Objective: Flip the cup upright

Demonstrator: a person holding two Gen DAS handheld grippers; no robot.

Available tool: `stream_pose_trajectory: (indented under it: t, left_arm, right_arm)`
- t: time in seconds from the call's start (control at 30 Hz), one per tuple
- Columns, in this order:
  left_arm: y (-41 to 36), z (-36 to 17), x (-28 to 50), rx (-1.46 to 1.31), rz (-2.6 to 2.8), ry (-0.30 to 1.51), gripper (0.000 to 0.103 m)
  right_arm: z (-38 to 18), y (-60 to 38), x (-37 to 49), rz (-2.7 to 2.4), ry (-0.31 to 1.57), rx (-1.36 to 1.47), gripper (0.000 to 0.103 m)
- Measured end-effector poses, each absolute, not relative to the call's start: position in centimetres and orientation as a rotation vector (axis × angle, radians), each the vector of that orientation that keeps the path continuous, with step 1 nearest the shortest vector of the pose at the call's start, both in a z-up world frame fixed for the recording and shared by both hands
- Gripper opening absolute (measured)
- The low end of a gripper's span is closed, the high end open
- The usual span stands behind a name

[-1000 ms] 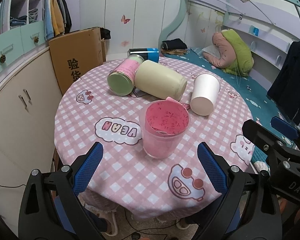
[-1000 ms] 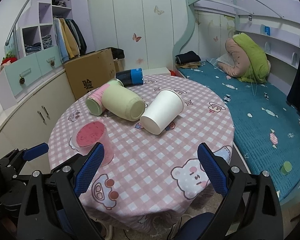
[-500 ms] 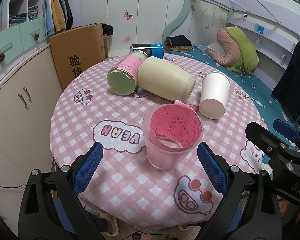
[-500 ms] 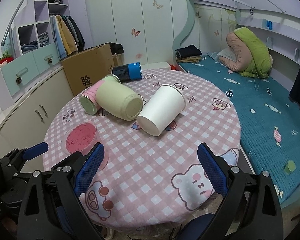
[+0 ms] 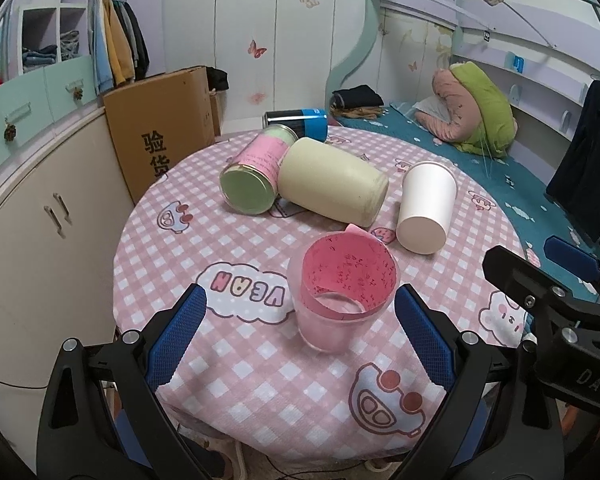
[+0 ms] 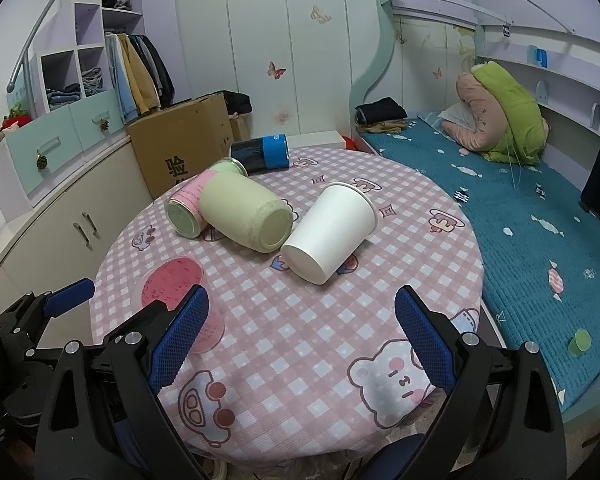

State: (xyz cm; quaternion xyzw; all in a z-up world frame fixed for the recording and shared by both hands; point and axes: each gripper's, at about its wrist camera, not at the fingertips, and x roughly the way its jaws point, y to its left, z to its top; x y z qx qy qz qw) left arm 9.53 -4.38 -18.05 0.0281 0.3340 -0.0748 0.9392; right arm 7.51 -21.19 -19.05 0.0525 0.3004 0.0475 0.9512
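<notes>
A: What does the cup look like?

B: The pink translucent cup (image 5: pixel 345 300) stands upright on the checked tablecloth (image 5: pixel 260 380), mouth up, with a speckled pink liner inside and a small spout at its far rim. It sits just ahead of the left gripper (image 5: pixel 300 340), between the lines of its blue pads, which are spread wide and touch nothing.

A: And the right gripper?

B: The right gripper (image 6: pixel 300 340) is also spread, with nothing between its pads. The pink cup is off to its near left, partly hidden behind the left pad.

A: What lies beyond?

B: Ahead of the right gripper a white paper cup (image 6: pixel 332 232) lies on its side, base toward the camera. Left of it lies a cream tumbler (image 6: pixel 246 216), touching a pink-labelled can (image 6: pixel 188 204). Farthest off lies a blue-and-black can (image 6: pixel 262 153).
</notes>
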Motion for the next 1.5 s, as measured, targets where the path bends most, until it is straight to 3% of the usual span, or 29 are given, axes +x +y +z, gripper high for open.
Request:
stream_pose_trajectory:
  t: [0.33,1.5]
  left_arm:
    - [-3.9,-16.6,8.2,0.072,-0.108,0.579,0.095]
    - [-3.6,-15.7,7.3,0.065,-0.109,0.558,0.095]
  right_arm:
    - [-18.0,-21.0,6.2,0.110,0.564,0.110,0.091]
    - [-17.0,-20.6,5.3,0.108,0.538,0.102,0.091]
